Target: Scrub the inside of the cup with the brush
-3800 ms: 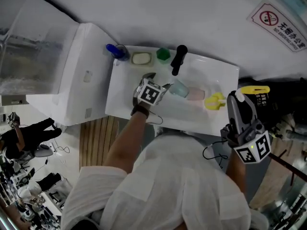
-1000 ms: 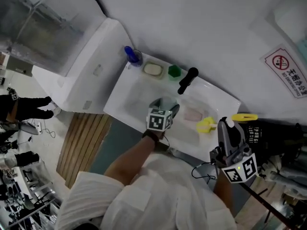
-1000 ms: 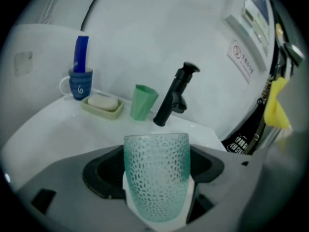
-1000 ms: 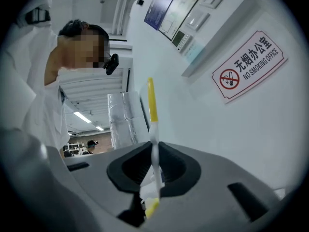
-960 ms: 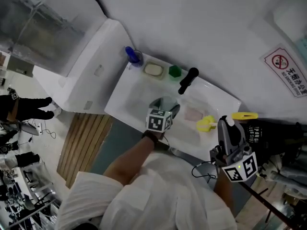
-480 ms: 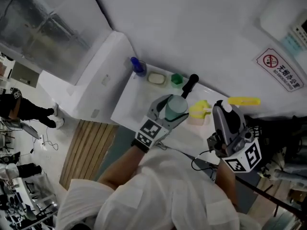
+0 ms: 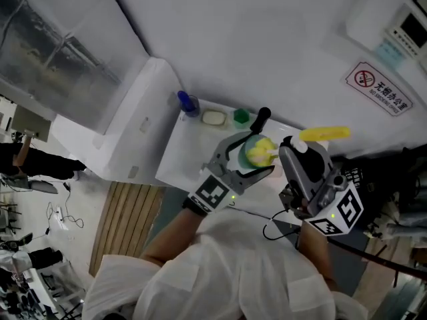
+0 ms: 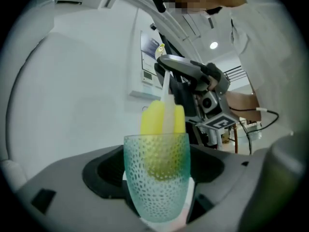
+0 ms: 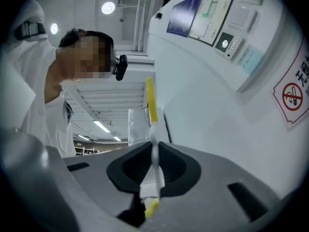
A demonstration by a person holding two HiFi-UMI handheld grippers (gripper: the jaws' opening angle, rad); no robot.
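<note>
We see the left gripper closed on the teal, dimpled, see-through glass cup. In the left gripper view its jaws press on the lower sides of the cup, which stands upright with its mouth up. The cup is near the middle of the head view, raised above the white rectangular sink, whose bare basin lies at the cup's 9 o'clock. The right gripper, at the cup's 3 o'clock, has its jaws almost together, pinched on the thin white stem of the yellow sponge-headed brush. The right gripper view shows that stem tight between them. The sponge head sits partly inside the cup with its top above the rim, and the yellow handle end points to 3 o'clock. Beyond the cup at 12 o'clock stands a black tap, with a green hexagonal block, a pale oval soap and a blue object in a row running toward 10 o'clock
</note>
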